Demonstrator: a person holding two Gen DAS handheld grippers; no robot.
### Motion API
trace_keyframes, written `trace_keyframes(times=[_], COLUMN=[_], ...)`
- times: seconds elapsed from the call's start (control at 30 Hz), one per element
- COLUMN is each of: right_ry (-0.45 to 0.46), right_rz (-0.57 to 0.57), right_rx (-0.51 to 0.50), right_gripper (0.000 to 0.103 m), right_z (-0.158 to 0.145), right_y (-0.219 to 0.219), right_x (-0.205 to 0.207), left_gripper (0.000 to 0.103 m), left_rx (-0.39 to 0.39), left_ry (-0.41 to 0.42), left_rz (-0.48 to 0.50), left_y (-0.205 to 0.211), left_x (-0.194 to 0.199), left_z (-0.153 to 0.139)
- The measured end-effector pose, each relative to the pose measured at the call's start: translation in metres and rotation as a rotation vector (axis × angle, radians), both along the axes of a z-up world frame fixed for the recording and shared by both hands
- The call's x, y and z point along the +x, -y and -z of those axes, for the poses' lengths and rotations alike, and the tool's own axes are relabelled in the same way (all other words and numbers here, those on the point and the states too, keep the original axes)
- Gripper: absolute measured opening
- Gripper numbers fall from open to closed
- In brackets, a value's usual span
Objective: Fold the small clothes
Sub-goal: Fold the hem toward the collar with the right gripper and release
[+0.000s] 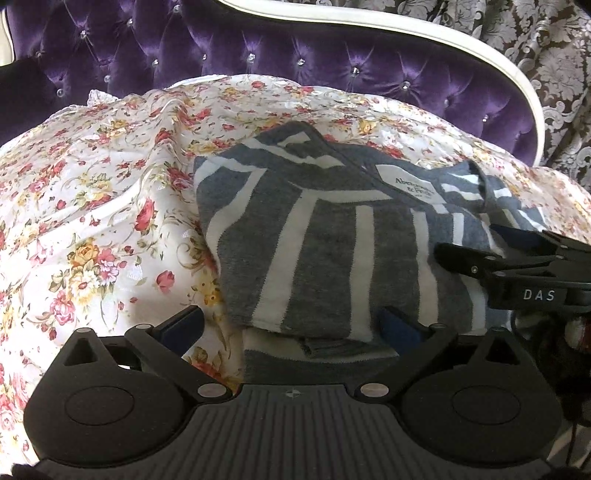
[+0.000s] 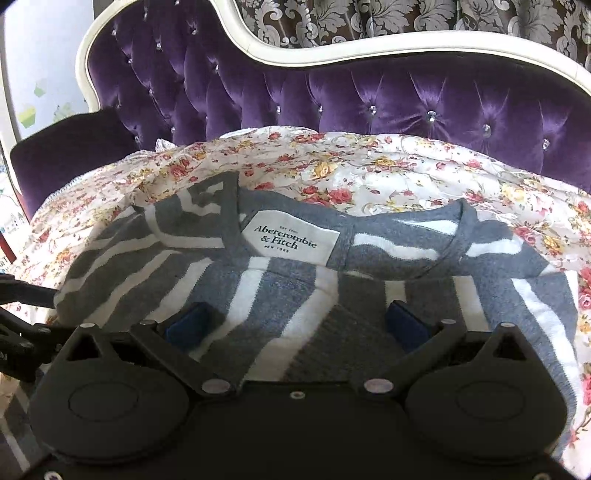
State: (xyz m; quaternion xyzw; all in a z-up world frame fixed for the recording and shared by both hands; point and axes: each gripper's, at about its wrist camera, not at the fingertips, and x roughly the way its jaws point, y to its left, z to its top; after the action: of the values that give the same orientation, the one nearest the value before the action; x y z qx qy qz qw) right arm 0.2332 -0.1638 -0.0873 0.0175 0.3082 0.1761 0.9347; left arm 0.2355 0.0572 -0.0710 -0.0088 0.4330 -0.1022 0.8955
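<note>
A grey and white striped garment (image 1: 332, 236) lies folded on the floral cover (image 1: 92, 206), its white neck label (image 1: 410, 184) up. It fills the right wrist view (image 2: 280, 295), label (image 2: 290, 242) at the middle. My left gripper (image 1: 291, 325) is open, jaws wide, at the garment's near left edge; the right pad rests against the folded cloth. My right gripper (image 2: 299, 325) is open, jaws wide, low over the garment's near part. It shows from the side in the left wrist view (image 1: 469, 251) at the garment's right edge.
A purple tufted headboard (image 2: 406, 99) with a white frame rises behind the cover. Patterned curtains (image 2: 369, 18) hang beyond it. A dark purple cushion (image 2: 66, 147) sits at the left. The left gripper's body (image 2: 18, 325) shows at the right wrist view's left edge.
</note>
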Motion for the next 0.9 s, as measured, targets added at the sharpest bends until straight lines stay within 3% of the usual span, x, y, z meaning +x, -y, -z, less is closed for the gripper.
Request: trace_keyframes(times=[0.23,0.47,0.6,0.7,0.8,0.9], right_ry=[0.002,0.005,0.007,-0.005,0.022,0.063], right_rz=[-0.004,-0.004,-0.009,-0.001,0.072,0.071], right_rx=[0.048,0.022,0.031,0.099,0.127,0.157], right_gripper=[0.103,0.103,0.103,0.102,0.102,0.102], right_z=[0.001,0.001,0.001,-0.004,-0.023,-0.048], right_y=[0.006,0.002,0.003,0.014,0.026,0.037], right_x=[0.0,0.0,0.0,0.0,-0.015,-0.045], left_gripper=[0.102,0.101,0.101,0.101,0.101,0.101], left_rx=[-0.014,-0.05,-0.022,0.014,0.007,0.041], left_ry=[0.002,0.027,0.127,0.215,0.261,0.284], left_rz=[-0.005,-0.052,-0.076,-0.101,-0.151,-0.156], left_y=[-0.001,-0.009,-0.015,-0.021,-0.032,-0.038], left_x=[0.0,-0.006,-0.021,-0.037,-0.057,-0.079], left_z=[-0.001,-0.007,-0.021,-0.035,-0.05,-0.067])
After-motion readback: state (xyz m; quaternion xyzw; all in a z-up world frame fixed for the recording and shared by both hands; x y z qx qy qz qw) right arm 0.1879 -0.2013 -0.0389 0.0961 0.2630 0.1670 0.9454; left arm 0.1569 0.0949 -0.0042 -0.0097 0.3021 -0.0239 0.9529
